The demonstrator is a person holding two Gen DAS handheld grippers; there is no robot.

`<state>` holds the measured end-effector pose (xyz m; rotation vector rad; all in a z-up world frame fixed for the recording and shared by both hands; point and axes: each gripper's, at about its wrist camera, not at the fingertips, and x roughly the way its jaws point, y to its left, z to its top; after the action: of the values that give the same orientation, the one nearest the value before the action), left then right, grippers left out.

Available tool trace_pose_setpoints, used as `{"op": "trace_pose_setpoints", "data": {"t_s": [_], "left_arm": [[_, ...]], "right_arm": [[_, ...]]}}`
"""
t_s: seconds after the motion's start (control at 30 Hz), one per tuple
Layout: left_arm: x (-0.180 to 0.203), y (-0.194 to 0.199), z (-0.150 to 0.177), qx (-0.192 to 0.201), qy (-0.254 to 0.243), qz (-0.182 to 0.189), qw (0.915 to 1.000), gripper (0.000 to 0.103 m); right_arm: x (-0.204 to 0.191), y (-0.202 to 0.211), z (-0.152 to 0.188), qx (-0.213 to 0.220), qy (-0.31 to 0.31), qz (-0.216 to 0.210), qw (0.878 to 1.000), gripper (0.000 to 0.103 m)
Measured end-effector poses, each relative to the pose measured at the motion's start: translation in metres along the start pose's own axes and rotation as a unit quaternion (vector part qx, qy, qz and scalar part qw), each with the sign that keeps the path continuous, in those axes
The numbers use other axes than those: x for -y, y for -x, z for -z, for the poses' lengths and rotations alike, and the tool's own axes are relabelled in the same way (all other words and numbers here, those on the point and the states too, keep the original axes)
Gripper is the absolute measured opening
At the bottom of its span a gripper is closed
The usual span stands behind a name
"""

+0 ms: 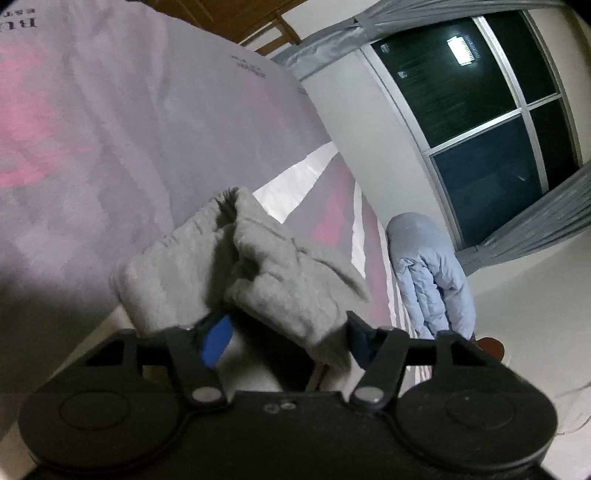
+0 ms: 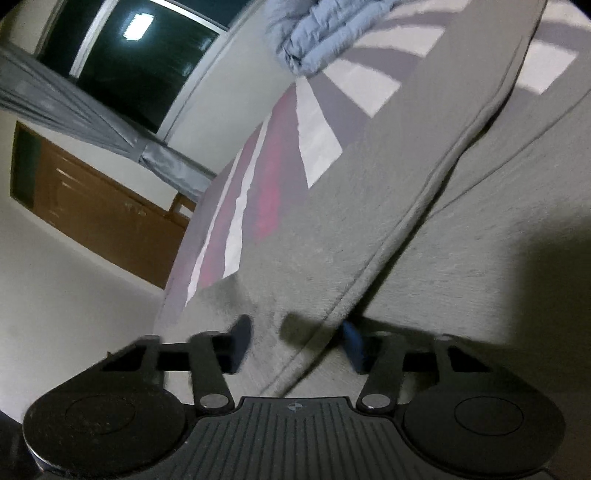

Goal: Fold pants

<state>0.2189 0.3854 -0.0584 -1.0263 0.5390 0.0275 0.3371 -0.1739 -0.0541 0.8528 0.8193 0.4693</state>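
The grey pants (image 1: 258, 258) show in the left wrist view as a bunched, folded end lying on the bed cover (image 1: 129, 129). My left gripper (image 1: 289, 339) stands open around the near edge of that bunch. Its blue left pad (image 1: 218, 339) is bare and the cloth drapes over the right finger. In the right wrist view the pants (image 2: 406, 229) lie spread flat, with a long seam running diagonally. My right gripper (image 2: 295, 341) is open just above the cloth, and the seam passes between its fingers without being pinched.
The bed cover (image 2: 258, 192) is grey with pink and white patches. A rolled pale blue quilt (image 1: 428, 280) (image 2: 321, 33) lies at the bed's far side. Beyond it are a white wall, a dark window (image 1: 461, 92) with grey curtains, and a brown wooden cabinet (image 2: 99, 210).
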Motion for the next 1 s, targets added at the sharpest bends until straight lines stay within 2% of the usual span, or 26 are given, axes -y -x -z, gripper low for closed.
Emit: {"op": "trace_pose_setpoints", "data": {"t_s": [0.03, 0.07, 0.13, 0.2, 0.33, 0.4, 0.47, 0.53, 0.63, 0.7, 0.77, 0.87, 1.0], "left_arm": [[-0.001, -0.005, -0.005, 0.001, 0.006, -0.001, 1.0, 0.05], [-0.002, -0.007, -0.008, 0.0, 0.011, -0.002, 0.9999, 0.047], [0.003, -0.014, -0.015, -0.004, 0.0, 0.0, 1.0, 0.029], [0.014, -0.014, -0.021, -0.007, -0.029, -0.004, 0.9996, 0.022], [0.036, 0.011, -0.036, 0.038, -0.075, 0.052, 0.9951, 0.021], [0.041, 0.02, -0.041, 0.029, -0.1, 0.065, 0.9924, 0.021], [0.036, 0.027, -0.038, 0.009, -0.135, 0.053, 0.9893, 0.021], [0.023, 0.029, -0.031, -0.006, -0.145, 0.025, 0.9891, 0.021], [-0.002, 0.027, -0.015, -0.023, -0.146, -0.031, 0.9886, 0.021], [-0.009, 0.021, -0.005, -0.03, -0.144, -0.054, 0.9877, 0.021], [-0.01, 0.022, -0.003, -0.019, -0.137, -0.052, 0.989, 0.021], [-0.005, 0.027, -0.006, -0.01, -0.148, -0.053, 0.9875, 0.021], [0.008, 0.03, -0.013, -0.005, -0.163, -0.035, 0.986, 0.021]], "right_arm": [[-0.002, -0.003, -0.002, -0.005, 0.005, 0.006, 1.0, 0.026], [-0.004, -0.006, -0.007, -0.009, 0.014, 0.014, 1.0, 0.021], [-0.008, -0.006, -0.008, -0.013, 0.03, 0.021, 0.999, 0.011], [-0.01, 0.001, -0.008, -0.008, 0.035, 0.022, 0.999, 0.007], [-0.025, 0.041, -0.008, 0.02, 0.07, -0.019, 0.997, 0.007], [-0.034, 0.067, -0.005, 0.03, 0.087, -0.043, 0.995, 0.007], [-0.038, 0.085, 0.004, 0.027, 0.093, -0.055, 0.994, 0.007], [-0.035, 0.096, 0.024, 0.01, 0.103, -0.055, 0.993, 0.007], [-0.019, 0.088, 0.061, -0.033, 0.125, -0.018, 0.991, 0.007], [-0.003, 0.077, 0.076, -0.051, 0.098, 0.001, 0.994, 0.007], [0.007, 0.082, 0.081, -0.043, 0.074, -0.006, 0.996, 0.007], [-0.004, 0.093, 0.081, -0.041, 0.088, -0.005, 0.995, 0.007], [-0.01, 0.116, 0.082, -0.032, 0.102, -0.022, 0.994, 0.007]]}}
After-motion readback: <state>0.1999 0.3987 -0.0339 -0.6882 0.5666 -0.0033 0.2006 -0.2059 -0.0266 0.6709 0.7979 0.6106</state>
